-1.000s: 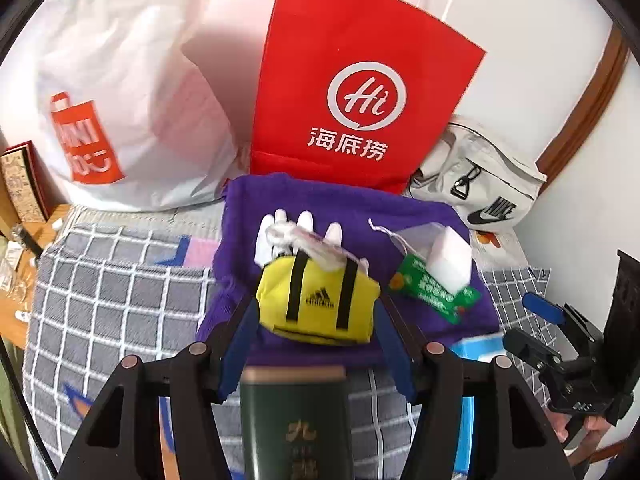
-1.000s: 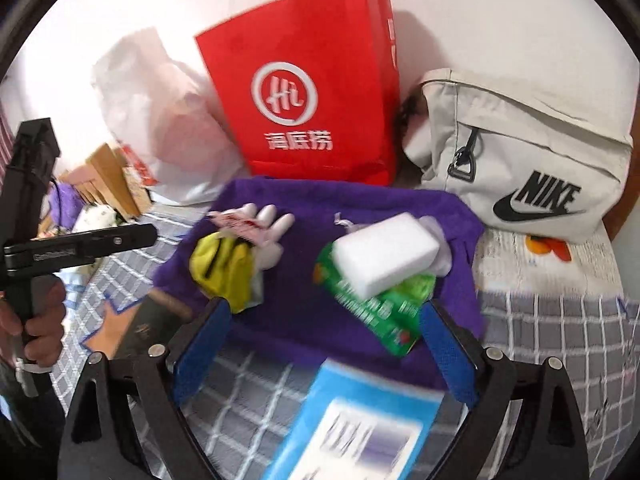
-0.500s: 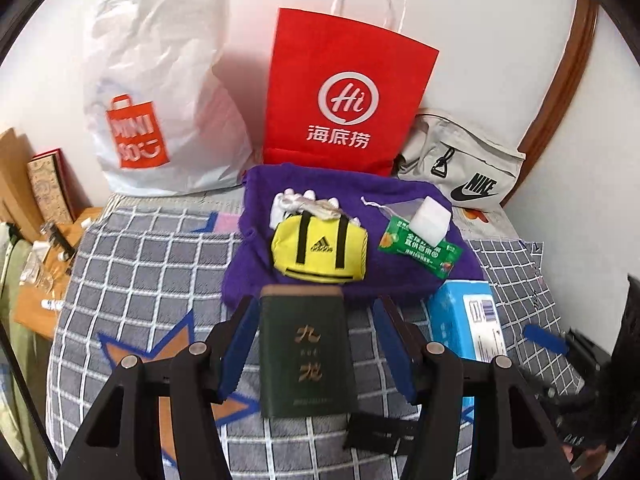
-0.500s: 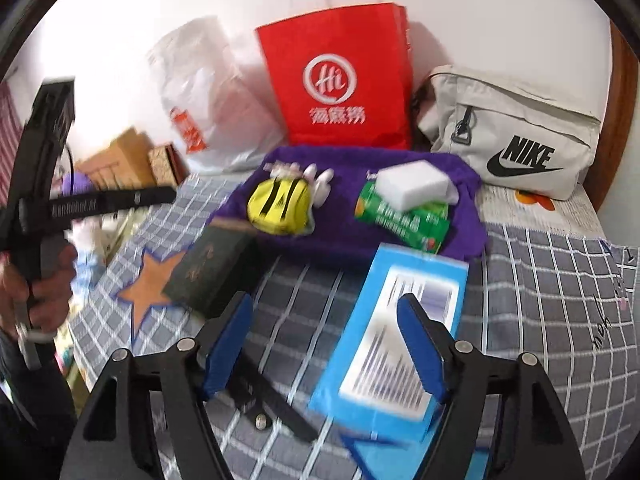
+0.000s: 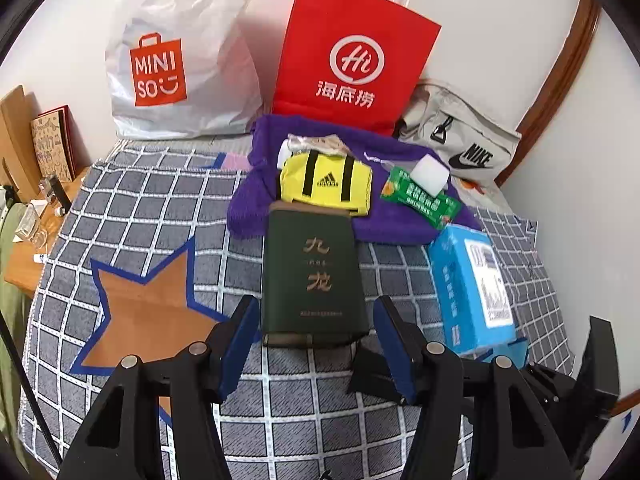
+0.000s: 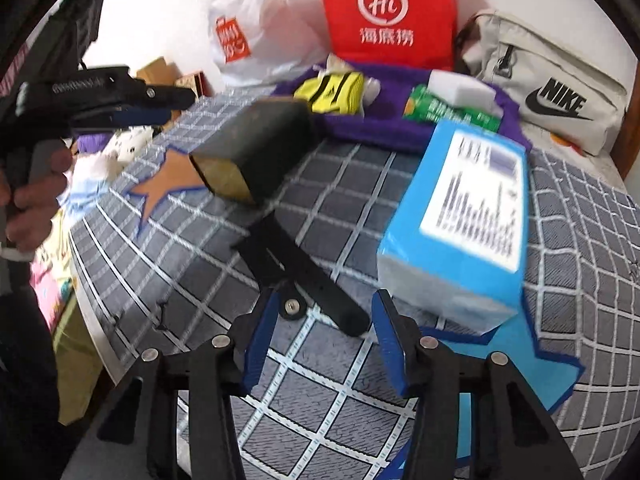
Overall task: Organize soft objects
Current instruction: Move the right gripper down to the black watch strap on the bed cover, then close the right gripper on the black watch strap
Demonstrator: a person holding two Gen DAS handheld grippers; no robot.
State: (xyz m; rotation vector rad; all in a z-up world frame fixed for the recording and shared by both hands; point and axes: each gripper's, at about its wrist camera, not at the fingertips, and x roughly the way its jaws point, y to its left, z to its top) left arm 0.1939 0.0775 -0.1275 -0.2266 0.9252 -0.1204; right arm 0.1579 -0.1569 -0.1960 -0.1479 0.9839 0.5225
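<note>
Nearest the right tool (image 6: 318, 334), a flat black strap-like piece (image 6: 298, 268) lies on the grey checked cloth (image 6: 348, 400) between its blue pads, which are closing but do not yet press it. Over the last second this tool has dropped back from the purple towel to the front of the surface, so the strap looks like its next pick.

The left tool (image 5: 316, 354) stands half open and empty, its pads either side of the near end of the dark green box with gold characters (image 5: 312, 276) without touching it. It too has pulled back: a second ago it was up against the yellow striped pouch (image 5: 326, 188), which now rests on the folded purple towel (image 5: 256, 200) just beyond the box. That suggests the pouch is already placed.

The soft items sit together on the towel: the pouch, a green snack packet (image 5: 420, 200) and a white sponge block (image 5: 430, 174).

A blue tissue pack (image 6: 464, 224) crowds the right tool's outer side. Behind stand a red paper bag (image 5: 352, 56), a white plastic bag (image 5: 180, 56) and a pale zip bag (image 5: 464, 148).
</note>
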